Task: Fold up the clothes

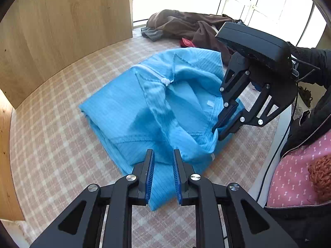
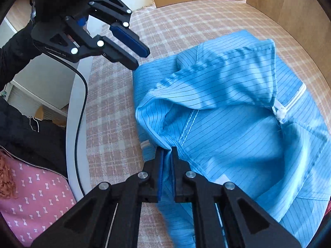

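A light blue pinstriped garment (image 1: 144, 111) lies partly folded on the checked tablecloth (image 1: 62, 136); it also shows in the right wrist view (image 2: 238, 136). My right gripper (image 2: 167, 155) is shut on the garment's hem edge and lifts it a little; in the left wrist view it shows at the garment's right side (image 1: 217, 132). My left gripper (image 1: 163, 161) is open and empty just above the garment's near corner; it also shows in the right wrist view (image 2: 142, 59), apart from the cloth.
A pile of brown, grey and red clothes (image 1: 186, 26) lies at the table's far end. Wooden panels (image 1: 62, 31) stand on the left. The person's pink top (image 1: 300, 177) and black jacket are at the right edge.
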Demonstrator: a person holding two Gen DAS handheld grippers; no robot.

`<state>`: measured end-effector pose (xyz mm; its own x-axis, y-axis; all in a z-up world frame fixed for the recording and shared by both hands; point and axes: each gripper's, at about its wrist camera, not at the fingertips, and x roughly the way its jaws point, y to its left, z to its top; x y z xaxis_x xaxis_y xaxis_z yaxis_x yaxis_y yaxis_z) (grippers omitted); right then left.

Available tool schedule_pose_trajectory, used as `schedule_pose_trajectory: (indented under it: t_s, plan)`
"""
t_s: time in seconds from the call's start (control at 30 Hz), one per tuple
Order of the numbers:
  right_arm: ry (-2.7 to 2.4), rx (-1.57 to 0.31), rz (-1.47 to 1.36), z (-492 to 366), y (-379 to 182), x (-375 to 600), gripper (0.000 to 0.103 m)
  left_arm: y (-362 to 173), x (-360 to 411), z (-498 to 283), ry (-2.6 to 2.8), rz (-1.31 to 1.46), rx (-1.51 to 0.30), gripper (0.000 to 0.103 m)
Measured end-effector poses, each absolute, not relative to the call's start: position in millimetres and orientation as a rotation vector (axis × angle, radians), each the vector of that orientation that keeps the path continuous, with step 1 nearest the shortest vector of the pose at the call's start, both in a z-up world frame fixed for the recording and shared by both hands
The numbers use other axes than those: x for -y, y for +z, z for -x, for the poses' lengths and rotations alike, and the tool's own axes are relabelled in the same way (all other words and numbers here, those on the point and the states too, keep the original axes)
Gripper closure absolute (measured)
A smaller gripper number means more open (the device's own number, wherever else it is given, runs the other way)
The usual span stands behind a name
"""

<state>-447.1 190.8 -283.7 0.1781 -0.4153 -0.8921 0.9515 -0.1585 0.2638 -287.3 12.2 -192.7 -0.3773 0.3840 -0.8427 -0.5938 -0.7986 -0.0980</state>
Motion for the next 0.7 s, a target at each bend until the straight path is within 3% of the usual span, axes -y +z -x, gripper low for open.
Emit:
schedule_pose_trajectory:
  t_s: [0.1, 0.17, 0.23, 0.4, 0.6, 0.7]
  plan:
    - [-1.356, -0.488, -1.144, 453.4, -253.4, -215.7, 0.084, -204.6, -19.0, 306.8, 2.139, 1.260, -0.272, 0.073]
    - [-1.396, -0.381, -1.119, 461.5, -230.6, -241.6, 0.065, -217.3, -17.6, 318.0, 2.128, 1.313, -0.247, 0.073]
    - [-1.474, -0.299, -1.103, 473.0, -214.2, -267.8, 0.060, -226.1, -15.5, 326.7, 2.129, 1.359, -0.241, 0.074]
    - [-1.589, -0.246, -1.159, 489.3, -225.7, -282.8, 0.061, -215.5, -18.9, 321.1, 2.169, 1.344, -0.383, 0.073]
    - [-1.578, -0.241, -1.249, 492.7, -259.4, -267.0, 0.083, -194.5, -65.3, 306.4, 2.043, 1.208, -0.377, 0.071]
    - [-1.566, -0.237, -1.293, 496.9, -269.7, -261.7, 0.085, -199.1, -96.8, 296.2, 1.947, 1.181, -0.441, 0.071]
